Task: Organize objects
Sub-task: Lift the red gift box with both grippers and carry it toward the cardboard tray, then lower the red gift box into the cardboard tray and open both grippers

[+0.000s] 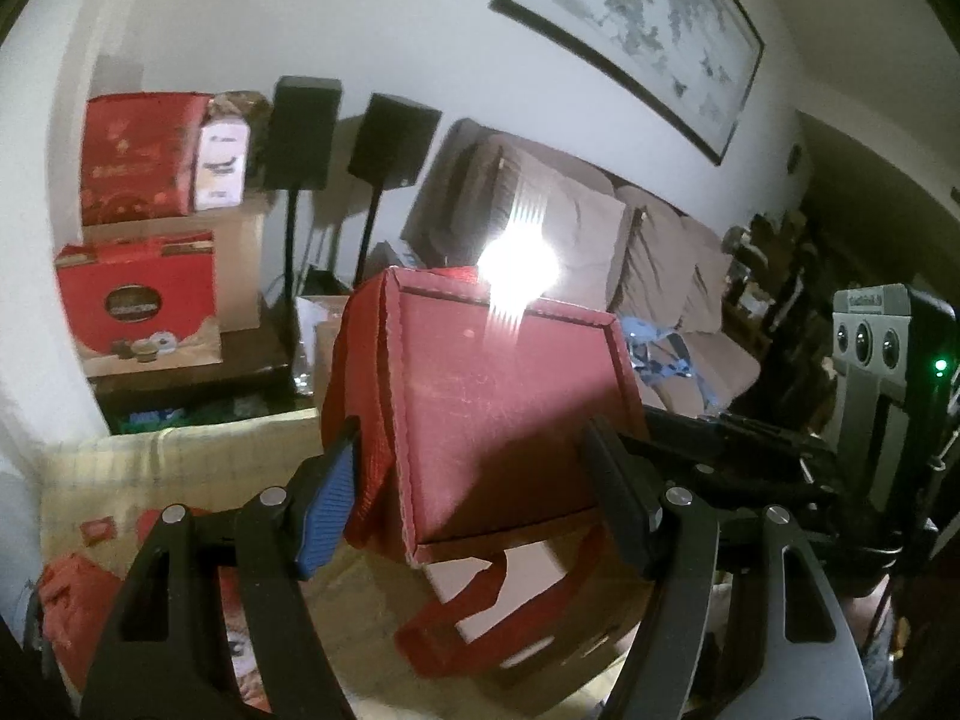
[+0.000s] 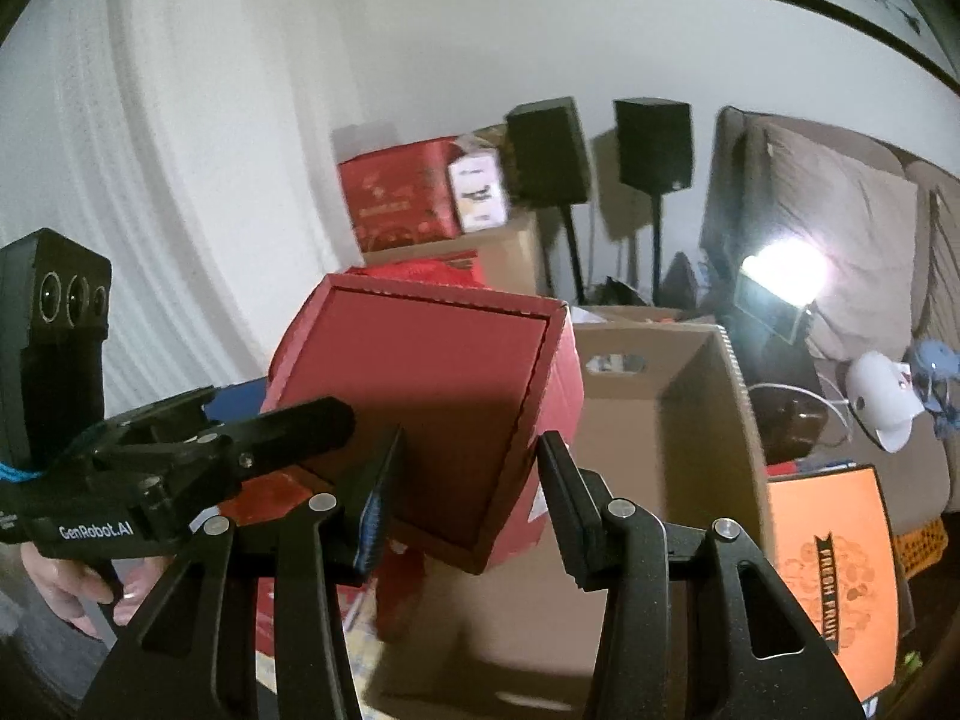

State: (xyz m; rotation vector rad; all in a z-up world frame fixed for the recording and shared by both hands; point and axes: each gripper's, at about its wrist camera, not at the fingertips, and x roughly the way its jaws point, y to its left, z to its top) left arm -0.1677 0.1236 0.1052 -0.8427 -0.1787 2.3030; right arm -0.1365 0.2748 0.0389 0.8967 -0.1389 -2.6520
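Observation:
A red gift box (image 1: 504, 402) with a red fabric strap (image 1: 480, 618) hangs in the air, tilted, held between both grippers. My left gripper (image 1: 474, 510) is closed on the box, one finger on each side. My right gripper (image 2: 468, 492) clamps the same red box (image 2: 432, 396) from the other end. The left gripper's body (image 2: 120, 480) shows at the left of the right wrist view; the right gripper's body (image 1: 870, 396) shows at the right of the left wrist view. An open brown cardboard box (image 2: 660, 420) stands just behind and below the red box.
Red gift boxes (image 1: 138, 156) are stacked on cartons against the wall. Two black speakers on stands (image 1: 348, 138) stand beside a beige sofa (image 1: 630, 240). An orange fruit box (image 2: 834, 576) is at the right. A white cap (image 2: 882, 402) lies on the sofa. More red items (image 1: 78, 594) lie on a pale cloth below.

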